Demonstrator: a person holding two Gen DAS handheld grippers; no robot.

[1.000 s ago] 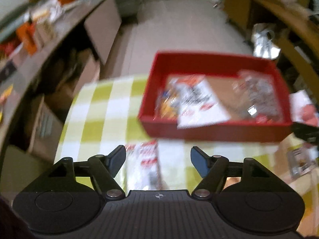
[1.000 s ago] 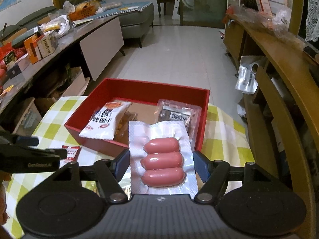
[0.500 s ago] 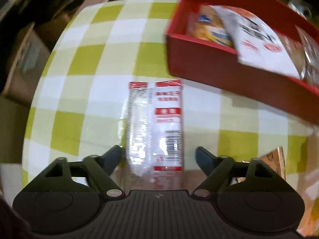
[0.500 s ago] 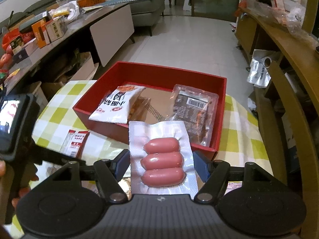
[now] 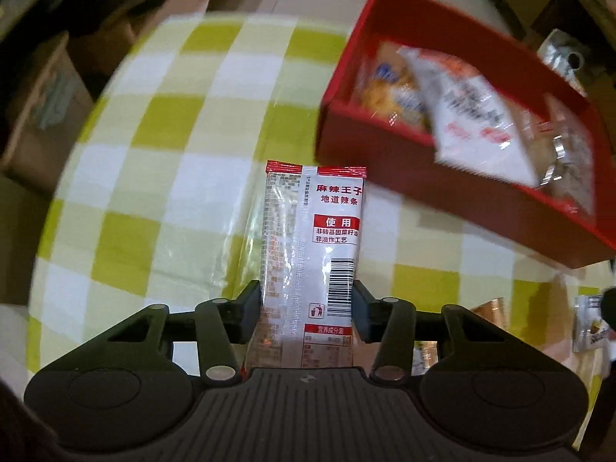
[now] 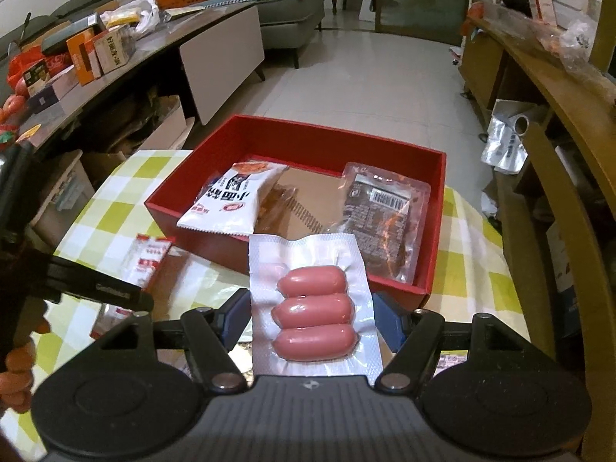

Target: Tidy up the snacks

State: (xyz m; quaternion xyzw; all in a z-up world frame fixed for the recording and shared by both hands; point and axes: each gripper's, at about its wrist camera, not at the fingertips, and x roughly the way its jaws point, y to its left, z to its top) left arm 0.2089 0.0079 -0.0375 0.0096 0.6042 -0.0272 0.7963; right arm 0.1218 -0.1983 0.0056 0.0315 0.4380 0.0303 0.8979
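My left gripper (image 5: 306, 300) is shut on a white and red spicy strip packet (image 5: 308, 238) that lies on the green checked tablecloth (image 5: 154, 208). The red box (image 5: 404, 146) stands just beyond it to the right. My right gripper (image 6: 310, 313) is shut on a clear sausage pack (image 6: 312, 308) with three pink sausages, held above the table in front of the red box (image 6: 308, 142). The box holds a white snack bag (image 6: 231, 200) and a dark vacuum pack (image 6: 385, 219). The left gripper's arm (image 6: 88, 285) shows at the left of the right wrist view.
More snack packets lie on the cloth at the right (image 5: 589, 323). A cluttered counter (image 6: 77, 57) runs along the left, a wooden shelf unit (image 6: 558, 107) along the right. Cardboard boxes (image 6: 154, 127) stand on the floor past the table's far left edge.
My left gripper has swung down to the white and red packet and shut on it. My right gripper keeps hold of the sausage pack and has drawn back a little from the box.
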